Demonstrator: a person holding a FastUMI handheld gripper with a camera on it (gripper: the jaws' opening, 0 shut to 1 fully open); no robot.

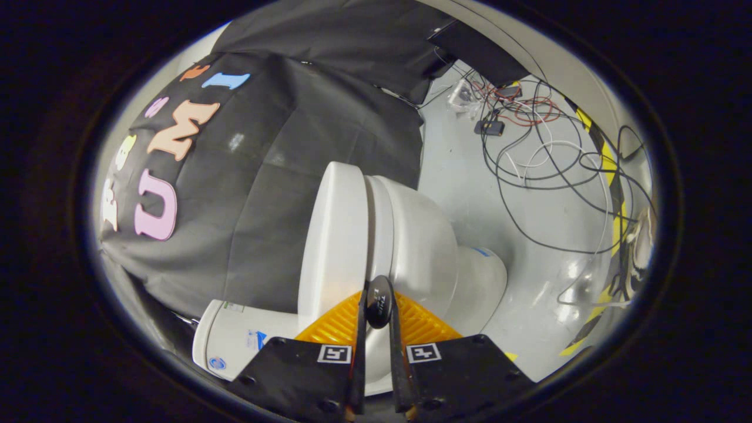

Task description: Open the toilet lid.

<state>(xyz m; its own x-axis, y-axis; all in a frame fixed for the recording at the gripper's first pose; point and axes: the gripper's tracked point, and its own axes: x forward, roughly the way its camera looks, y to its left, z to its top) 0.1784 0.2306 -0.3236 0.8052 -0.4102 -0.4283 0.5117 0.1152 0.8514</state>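
Gripper (379,305): fingers are sitting nearly closed, with a small dark oval tab between them; whether they are pinching it, I cannot tell.
Toilet lid (335,235): lying against the bowl (423,241), just ahead of the fingers.
Floor (470,176): grey and glossy, carrying tangled cables (540,147).
Wall: black cloth hanging behind the toilet.

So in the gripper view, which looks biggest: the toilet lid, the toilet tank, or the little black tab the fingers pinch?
1. Toilet lid, biggest.
2. Toilet tank, smaller, though part of it is hidden behind the gripper.
3. Black tab, smallest, even though it sits nearest the camera.
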